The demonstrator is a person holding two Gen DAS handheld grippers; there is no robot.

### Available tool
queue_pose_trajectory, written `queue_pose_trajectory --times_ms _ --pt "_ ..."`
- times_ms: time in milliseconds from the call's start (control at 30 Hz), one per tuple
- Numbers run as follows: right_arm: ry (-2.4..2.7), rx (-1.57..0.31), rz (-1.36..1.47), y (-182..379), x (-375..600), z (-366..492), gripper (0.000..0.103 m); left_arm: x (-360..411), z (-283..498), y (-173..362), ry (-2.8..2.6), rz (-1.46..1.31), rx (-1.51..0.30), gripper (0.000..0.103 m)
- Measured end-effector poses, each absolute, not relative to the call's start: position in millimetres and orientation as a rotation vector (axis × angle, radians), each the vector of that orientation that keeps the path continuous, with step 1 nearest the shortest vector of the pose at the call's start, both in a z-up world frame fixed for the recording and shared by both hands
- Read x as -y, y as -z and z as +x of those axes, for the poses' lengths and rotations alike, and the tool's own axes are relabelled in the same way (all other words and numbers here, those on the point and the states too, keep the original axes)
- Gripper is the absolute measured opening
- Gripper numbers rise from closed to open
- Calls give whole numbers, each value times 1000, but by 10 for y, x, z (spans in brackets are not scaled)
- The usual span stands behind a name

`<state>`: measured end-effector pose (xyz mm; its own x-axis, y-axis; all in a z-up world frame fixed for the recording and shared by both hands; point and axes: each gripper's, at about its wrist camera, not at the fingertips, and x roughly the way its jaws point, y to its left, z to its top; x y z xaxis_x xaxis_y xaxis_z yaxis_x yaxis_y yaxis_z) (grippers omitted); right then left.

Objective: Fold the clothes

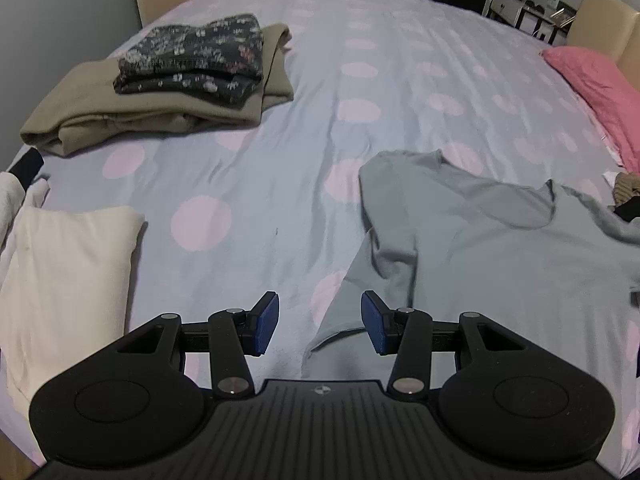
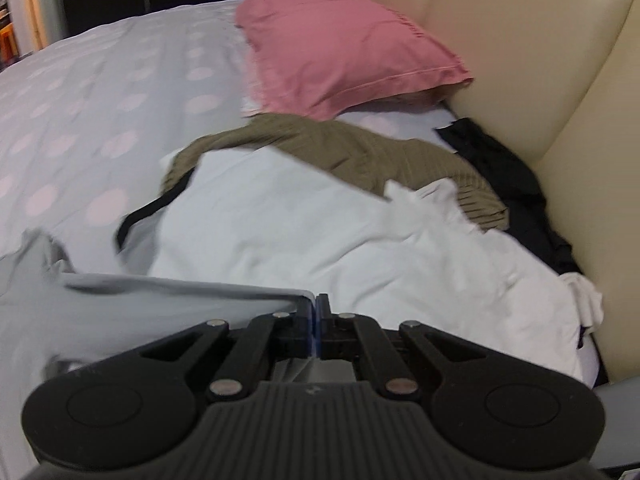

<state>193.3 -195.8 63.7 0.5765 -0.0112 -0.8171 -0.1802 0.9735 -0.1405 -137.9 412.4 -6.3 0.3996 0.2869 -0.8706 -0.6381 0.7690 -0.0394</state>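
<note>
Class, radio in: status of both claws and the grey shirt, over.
Left claw open, over grey shirt sleeve. Right claw shut on shirt edge. White garment heaped ahead.

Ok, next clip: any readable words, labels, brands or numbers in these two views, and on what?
None can be read.
Small round mark on the left tongs body: a symbol, no letters.
Items on the far shelves: too small and blurred.
Grey shirt, held by the right tongs: no print visible.

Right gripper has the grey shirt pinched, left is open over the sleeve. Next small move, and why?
Probably lower the left gripper and close it on the grey shirt sleeve edge lying between its open jaws. The right gripper is shut on the shirt's other edge, so a second grip would let both lift and spread the crumpled shirt flat on the bedsheet for folding.
</note>
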Motion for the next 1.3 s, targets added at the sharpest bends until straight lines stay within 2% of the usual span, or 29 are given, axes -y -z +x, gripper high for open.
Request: queue_pose_trajectory --times_ms 167,333,367,400,467,533,833,900,967,1000,1300 --pt "-60 -1003 -215 -353 1992 2201 4 -4163 -1320 137 -594 -404 -1023 43" --pt "-35 -936 -164 -259 2039 2090 16 -4147 -1339 182 -569 -393 -1038 43" --pt "-34 -901 -145 -298 2054 2015 24 -4142 -1358 212 -565 -389 -1048 44" --pt "-26 -863 -123 -345 2070 1929 37 -4138 -1379 245 -562 -386 -1059 44" --pt "-22 -811 -93 -383 2059 1727 47 -4116 -1415 332 -551 -388 -1091 45" --pt "-20 -763 -63 -413 2042 1524 47 -4087 -1471 436 -532 -398 -1124 46" --pt "-206 -831 -33 -379 1597 1033 51 -3911 -1619 936 -512 -389 -1227 45" --pt "-243 -842 -38 -359 1478 947 54 -3884 -1613 998 -512 -397 -1210 34" --pt "-267 -847 -65 -316 1372 872 55 -3818 -1586 993 -517 -373 -1180 12" --pt "-279 -850 -78 -295 1318 835 55 -3776 -1568 978 -514 -352 -1166 4" --pt "-331 -881 -165 -115 1067 650 55 -3885 -1753 248 -633 -350 -891 3"
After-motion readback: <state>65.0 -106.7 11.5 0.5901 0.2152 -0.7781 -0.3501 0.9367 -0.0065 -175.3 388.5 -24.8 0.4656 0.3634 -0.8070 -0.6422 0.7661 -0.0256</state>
